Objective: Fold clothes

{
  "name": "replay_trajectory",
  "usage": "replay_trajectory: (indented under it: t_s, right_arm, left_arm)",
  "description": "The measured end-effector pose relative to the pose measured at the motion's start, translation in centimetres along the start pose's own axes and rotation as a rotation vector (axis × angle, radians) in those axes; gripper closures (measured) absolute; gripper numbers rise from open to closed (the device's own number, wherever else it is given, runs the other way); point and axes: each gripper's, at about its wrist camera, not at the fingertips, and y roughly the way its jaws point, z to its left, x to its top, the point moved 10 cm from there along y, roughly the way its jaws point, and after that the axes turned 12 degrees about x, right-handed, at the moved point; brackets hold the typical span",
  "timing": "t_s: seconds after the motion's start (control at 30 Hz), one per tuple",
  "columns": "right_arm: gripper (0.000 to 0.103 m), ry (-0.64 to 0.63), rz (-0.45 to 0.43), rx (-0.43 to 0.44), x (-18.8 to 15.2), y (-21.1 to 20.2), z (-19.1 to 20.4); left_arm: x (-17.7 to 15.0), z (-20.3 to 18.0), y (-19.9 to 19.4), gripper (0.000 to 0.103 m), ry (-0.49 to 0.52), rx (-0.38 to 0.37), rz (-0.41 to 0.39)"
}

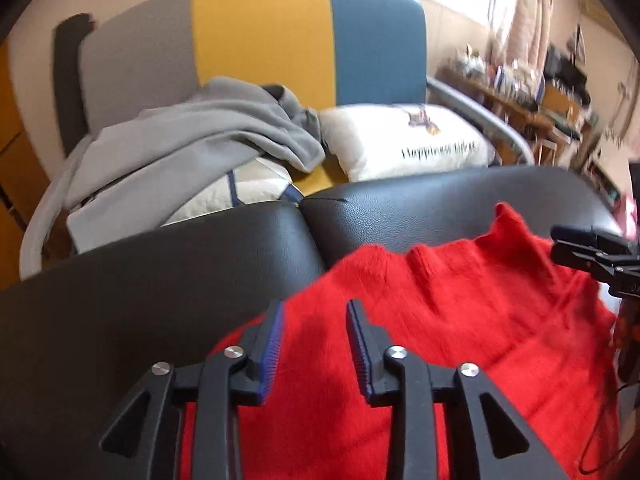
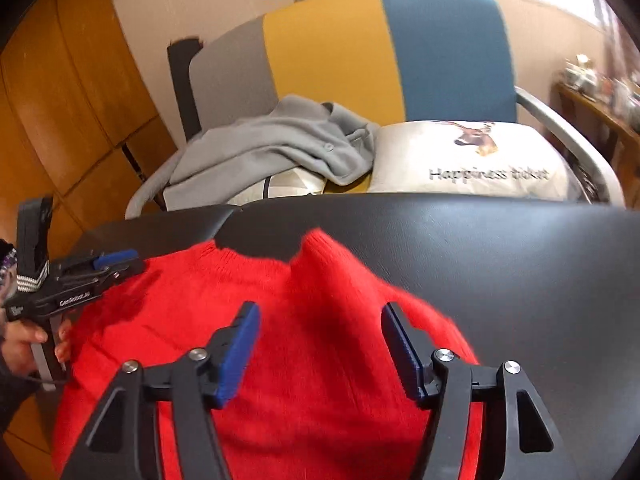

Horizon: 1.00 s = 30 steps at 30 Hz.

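Standing behind everything, a sofa (image 2: 448, 52) shows a back panelled in grey, yellow and blue. In front of it spreads a black padded table (image 2: 500, 248), its leathery top split by a seam toward the far edge. Spread over the near part of the table lies a red sweater (image 2: 304, 352), fuzzy and rumpled, with its far edge rising into two soft peaks against the black surface.

On the sofa seat a grey garment (image 2: 280, 148) is heaped on the left, and a white cushion (image 2: 472, 160) with a deer print and a line of lettering lies to the right, just beside it.

Above the sweater's left half hangs the left claw (image 1: 316, 344), released, its blue pads apart with only red knit showing beneath the gap; nothing is pinched. In the right wrist view a hand (image 2: 28, 344) grips its handle at the sweater's left edge. Over the sweater's right half hangs the right claw (image 2: 320, 356), also released and spread wider, its pads clear of the cloth below. In the left wrist view its black tips (image 1: 580, 248) poke in from the right edge, just over the sweater's far corner.
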Motion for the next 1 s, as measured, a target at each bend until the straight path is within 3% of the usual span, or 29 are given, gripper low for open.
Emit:
replay_trajectory:
  t_s: [0.13, 0.17, 0.23, 0.27, 0.47, 0.57, 0.7, 0.77, 0.8, 0.83, 0.87, 1.0]
  right_arm:
    - [0.038, -0.02, 0.101, -0.031, 0.9, 4.5, -0.7]
    - [0.052, -0.034, 0.121, -0.067, 0.9, 5.1, -1.0]
    - [0.086, -0.056, 0.137, -0.105, 0.8, 5.5, -1.3]
    - [0.087, -0.058, 0.116, -0.083, 0.8, 5.1, -1.0]
    - [0.087, -0.083, -0.063, -0.031, -0.2, -1.1, 1.7]
    - [0.087, -0.085, -0.079, -0.021, -2.3, -2.4, 2.6]
    - [0.086, -0.058, -0.061, -0.015, -5.8, -2.6, 2.6]
    - [0.086, -0.043, -0.057, -0.018, -6.5, -2.3, 2.2]
    - [0.086, -0.033, -0.06, -0.016, -6.5, -2.2, 2.1]
    - [0.086, -0.029, -0.061, -0.017, -6.3, -2.1, 1.9]
    - [0.086, -0.029, -0.059, -0.02, -6.2, -1.9, 1.8]
    - [0.086, 0.044, -0.063, 0.027, -6.2, -0.6, 0.8]
  left_arm:
    - [-0.1, -2.4, 2.6, 0.063, 0.1, -0.025, 0.051]
    - [-0.2, -2.8, 2.8, 0.064, 0.118, -0.023, 0.053]
    - [-0.4, -2.7, 2.3, 0.087, 0.115, -0.018, 0.031]
    - [-0.5, -2.3, 1.7, 0.103, 0.102, -0.01, 0.008]
    - [-1.9, -0.5, -4.0, 0.103, -0.029, -0.036, -0.152]
    - [-4.3, -0.8, -6.1, 0.103, -0.031, -0.043, -0.181]
    - [-6.2, -0.7, -6.2, 0.103, -0.024, -0.018, -0.176]
    - [-5.3, 0.2, -5.8, 0.096, -0.063, -0.022, -0.154]
    - [-4.3, 0.6, -5.6, 0.08, -0.09, -0.041, -0.145]
    - [-3.3, 0.8, -5.3, 0.073, -0.101, -0.068, -0.134]
    - [-2.3, 0.7, -4.8, 0.064, -0.088, -0.09, -0.113]
    - [-0.3, -0.5, -2.5, 0.054, 0.064, -0.073, -0.041]
